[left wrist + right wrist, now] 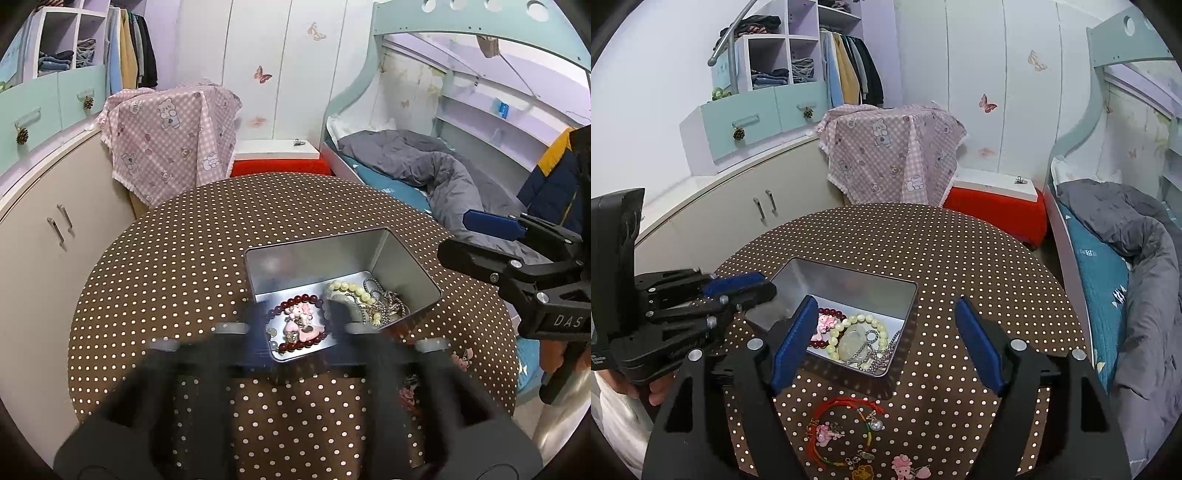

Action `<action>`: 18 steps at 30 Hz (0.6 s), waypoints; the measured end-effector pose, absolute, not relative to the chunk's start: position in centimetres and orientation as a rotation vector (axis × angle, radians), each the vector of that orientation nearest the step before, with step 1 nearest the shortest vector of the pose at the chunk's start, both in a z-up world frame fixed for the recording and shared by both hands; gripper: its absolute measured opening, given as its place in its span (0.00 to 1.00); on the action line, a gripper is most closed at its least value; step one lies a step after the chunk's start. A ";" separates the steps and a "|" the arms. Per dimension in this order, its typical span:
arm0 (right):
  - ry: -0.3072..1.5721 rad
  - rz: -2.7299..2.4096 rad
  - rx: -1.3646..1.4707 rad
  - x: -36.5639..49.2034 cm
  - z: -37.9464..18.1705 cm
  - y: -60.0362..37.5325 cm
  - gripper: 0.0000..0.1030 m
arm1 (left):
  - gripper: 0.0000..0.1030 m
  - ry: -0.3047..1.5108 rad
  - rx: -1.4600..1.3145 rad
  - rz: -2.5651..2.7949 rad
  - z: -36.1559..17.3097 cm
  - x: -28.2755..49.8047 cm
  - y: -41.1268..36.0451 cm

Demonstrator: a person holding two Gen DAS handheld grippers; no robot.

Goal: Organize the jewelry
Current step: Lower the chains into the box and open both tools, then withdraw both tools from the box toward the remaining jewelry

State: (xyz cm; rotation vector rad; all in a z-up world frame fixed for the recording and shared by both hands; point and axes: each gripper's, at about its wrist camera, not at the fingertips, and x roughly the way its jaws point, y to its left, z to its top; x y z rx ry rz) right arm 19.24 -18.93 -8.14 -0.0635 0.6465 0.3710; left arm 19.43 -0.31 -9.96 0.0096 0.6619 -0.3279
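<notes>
An open silver tin stands on the polka-dot table. It holds a dark red bead bracelet, a cream bead bracelet, pink charms and silver chains. My left gripper is blurred with motion, open and empty, its fingers astride the tin's near end. In the right wrist view it sits at the tin's left edge. My right gripper is open and empty above the tin's near side. A red cord bracelet and pink charms lie on the table in front of the tin.
The round table has a brown cloth with white dots. A pink checked cloth covers something behind it, beside a red box. A bed with a grey duvet is at the right, cabinets at the left.
</notes>
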 end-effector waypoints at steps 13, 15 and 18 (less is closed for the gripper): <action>0.652 0.336 -0.053 19.0 -8.3 -19.5 0.79 | 0.82 0.608 0.010 -0.295 -9.2 18.4 0.0; 0.653 0.328 -0.049 18.9 -8.4 -19.8 0.79 | 0.82 0.611 0.008 -0.298 -9.3 18.2 -0.1; 0.656 0.315 -0.041 18.6 -8.4 -20.2 0.79 | 0.82 0.616 0.004 -0.307 -9.3 17.9 -0.2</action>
